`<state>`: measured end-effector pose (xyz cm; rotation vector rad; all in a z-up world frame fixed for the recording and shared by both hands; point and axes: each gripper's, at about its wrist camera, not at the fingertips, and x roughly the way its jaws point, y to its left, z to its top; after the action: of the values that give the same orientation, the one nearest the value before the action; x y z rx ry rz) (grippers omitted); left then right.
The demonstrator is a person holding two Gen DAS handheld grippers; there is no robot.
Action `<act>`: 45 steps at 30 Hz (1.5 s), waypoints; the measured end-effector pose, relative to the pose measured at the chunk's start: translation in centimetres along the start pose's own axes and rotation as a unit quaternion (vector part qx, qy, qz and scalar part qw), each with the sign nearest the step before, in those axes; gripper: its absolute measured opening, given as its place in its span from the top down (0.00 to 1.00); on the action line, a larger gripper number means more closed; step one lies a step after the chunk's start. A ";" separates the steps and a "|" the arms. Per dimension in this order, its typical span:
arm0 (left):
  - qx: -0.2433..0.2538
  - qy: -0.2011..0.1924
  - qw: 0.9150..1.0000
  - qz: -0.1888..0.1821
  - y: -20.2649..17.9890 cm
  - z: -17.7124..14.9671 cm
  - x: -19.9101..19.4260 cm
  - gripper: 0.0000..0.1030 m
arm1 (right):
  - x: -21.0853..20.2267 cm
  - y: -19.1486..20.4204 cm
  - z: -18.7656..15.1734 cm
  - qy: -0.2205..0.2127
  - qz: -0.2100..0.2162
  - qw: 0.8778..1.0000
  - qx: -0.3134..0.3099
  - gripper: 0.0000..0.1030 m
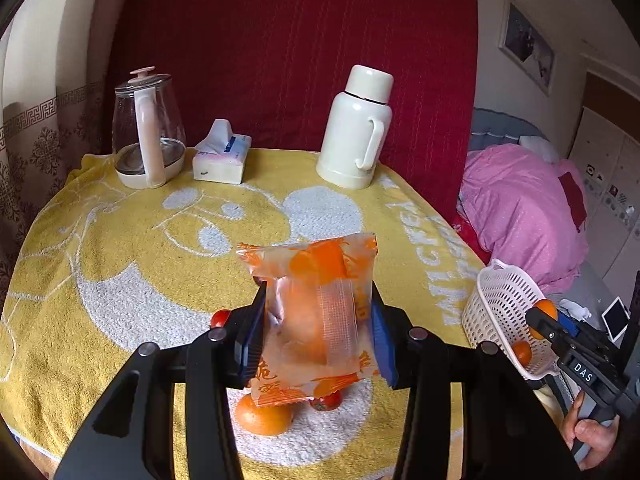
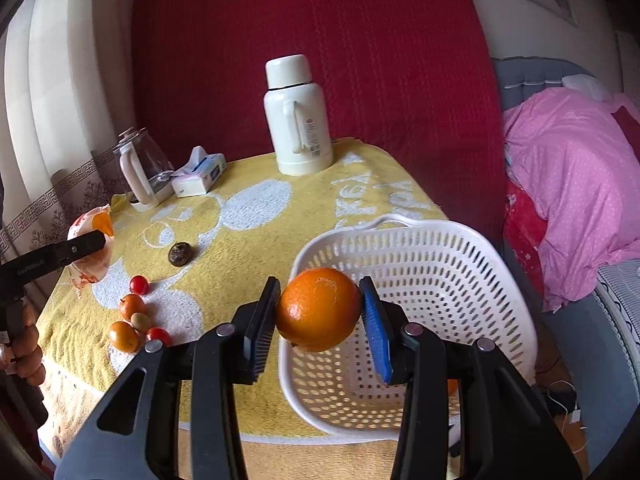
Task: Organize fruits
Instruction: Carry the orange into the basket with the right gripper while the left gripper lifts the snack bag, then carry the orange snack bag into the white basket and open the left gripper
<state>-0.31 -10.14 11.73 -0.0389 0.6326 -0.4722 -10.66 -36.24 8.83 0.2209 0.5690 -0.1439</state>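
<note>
An orange wrapped in a translucent printed packet [image 1: 316, 312] is clamped upright between the left tongs [image 1: 318, 332], above the table. A bare orange [image 2: 319, 309] is pinched by the right tongs [image 2: 320, 320] over the near rim of a white perforated basket [image 2: 432, 264]. Small oranges [image 2: 131, 306] and cherry tomatoes [image 2: 139, 284] are clustered near-left on the table.

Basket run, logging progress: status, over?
Left gripper shut on wrapped orange. Right gripper shut on orange over white basket. Nothing blocking.
</note>
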 end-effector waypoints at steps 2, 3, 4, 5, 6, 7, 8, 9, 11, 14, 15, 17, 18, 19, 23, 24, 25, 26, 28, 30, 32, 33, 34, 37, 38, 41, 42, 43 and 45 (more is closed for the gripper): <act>0.007 -0.001 1.000 -0.005 -1.0 0.2 0.1 0.56 | -0.3 -1.2 0.0 -0.001 -0.010 1.000 0.005 0.59; 0.011 -0.001 1.000 -0.008 -1.4 0.3 0.2 0.56 | -0.4 -1.8 0.0 0.000 -0.014 1.000 0.009 0.59; 0.015 0.000 1.000 -0.011 -1.9 0.4 0.3 0.56 | -0.4 -2.5 -0.1 0.003 -0.018 1.000 0.014 0.59; 0.019 0.000 1.000 -0.014 -2.5 0.5 0.3 0.56 | -0.3 -3.0 -0.2 0.005 -0.020 1.000 0.019 0.59; 0.023 0.000 1.000 -0.018 -3.0 0.6 0.4 0.56 | -0.3 -3.6 -0.3 0.009 -0.022 0.999 0.025 0.59; 0.028 0.001 0.999 -0.022 -3.6 0.6 0.6 0.56 | -0.3 -4.0 -0.4 0.011 -0.023 0.999 0.028 0.59; 0.032 0.001 0.999 -0.026 -4.2 0.7 0.7 0.56 | -0.3 -4.5 -0.5 0.011 -0.027 0.999 0.030 0.59; 0.037 0.002 0.999 -0.029 -4.7 0.8 0.8 0.56 | -0.4 -4.7 -0.6 0.010 -0.029 0.999 0.032 0.58; 0.047 0.003 0.998 -0.037 -6.0 1.0 1.1 0.56 | -0.4 -5.3 -0.8 0.009 -0.030 0.999 0.035 0.57; 0.060 0.006 0.997 -0.051 -7.8 1.2 1.6 0.56 | -0.3 -5.7 -1.1 0.013 -0.029 0.999 0.038 0.57; 0.064 0.007 0.996 -0.056 -8.4 1.2 1.7 0.56 | -0.3 -5.8 -1.2 0.013 -0.028 0.999 0.036 0.57; 0.075 0.009 0.995 -0.064 -9.7 1.3 2.0 0.56 | -0.4 -5.9 -1.3 0.011 -0.027 0.999 0.035 0.57; 0.079 0.010 0.994 -0.068 -10.2 1.3 2.2 0.56 | -0.6 -6.1 -1.4 0.009 -0.027 0.999 0.035 0.57; 0.083 0.011 0.994 -0.072 -10.8 1.4 2.3 0.56 | -0.6 -6.1 -1.4 0.009 -0.027 0.999 0.035 0.57; 0.099 0.016 0.991 -0.091 -13.2 1.5 2.9 0.56 | -0.9 -6.9 -1.5 0.004 -0.029 0.999 0.042 0.57; 0.103 0.017 0.990 -0.095 -13.7 1.4 3.1 0.56 | -1.0 -7.2 -1.5 0.002 -0.032 0.999 0.044 0.57; 0.107 0.019 0.989 -0.100 -14.3 1.4 3.3 0.56 | -1.1 -7.4 -1.4 -0.001 -0.034 0.998 0.046 0.57; 0.111 0.021 0.988 -0.104 -14.8 1.4 3.5 0.56 | -1.2 -7.7 -1.4 -0.003 -0.036 0.998 0.048 0.57; 0.118 0.026 0.986 -0.114 -15.9 1.3 3.9 0.56 | -1.5 -8.2 -1.3 -0.007 -0.040 0.998 0.054 0.57; 0.126 0.032 0.984 -0.124 -16.9 1.1 4.3 0.56 | -1.8 -8.7 -1.2 -0.012 -0.045 0.997 0.059 0.57; 0.133 0.038 0.981 -0.133 -18.0 0.9 4.8 0.56 | -2.1 -9.4 -1.1 -0.016 -0.049 0.997 0.065 0.57; 0.136 0.041 0.980 -0.137 -18.5 0.8 4.9 0.56 | -2.2 -9.6 -1.1 -0.017 -0.051 0.996 0.068 0.57; 0.139 0.043 0.979 -0.141 -19.0 0.7 5.1 0.56 | -2.3 -9.9 -1.1 -0.019 -0.053 0.996 0.070 0.57; 0.148 0.050 0.976 -0.150 -20.2 0.4 5.8 0.56 | -2.5 -10.5 -1.0 -0.020 -0.055 0.995 0.075 0.57; 0.150 0.053 0.976 -0.152 -20.6 0.3 6.1 0.56 | -2.5 -10.7 -1.0 -0.021 -0.056 0.995 0.077 0.57; 0.153 0.065 0.974 -0.157 -21.2 0.1 6.9 0.56 | -2.6 -10.9 -1.0 -0.021 -0.057 0.995 0.079 0.56; 0.153 0.068 0.973 -0.158 -21.2 0.1 7.1 0.55 | -2.5 -11.0 -1.0 -0.021 -0.058 0.995 0.079 0.56; 0.151 0.072 0.973 -0.160 -21.2 0.0 7.3 0.54 | -2.5 -11.0 -1.0 -0.021 -0.058 0.995 0.080 0.55; 0.143 0.088 0.973 -0.159 -21.0 -0.1 7.8 0.50 | -2.5 -11.0 -1.1 -0.022 -0.060 0.995 0.081 0.45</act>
<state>-3.57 -32.32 10.96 0.1793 0.7304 -0.8805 -15.42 -46.46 7.48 0.3410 0.5268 -0.3119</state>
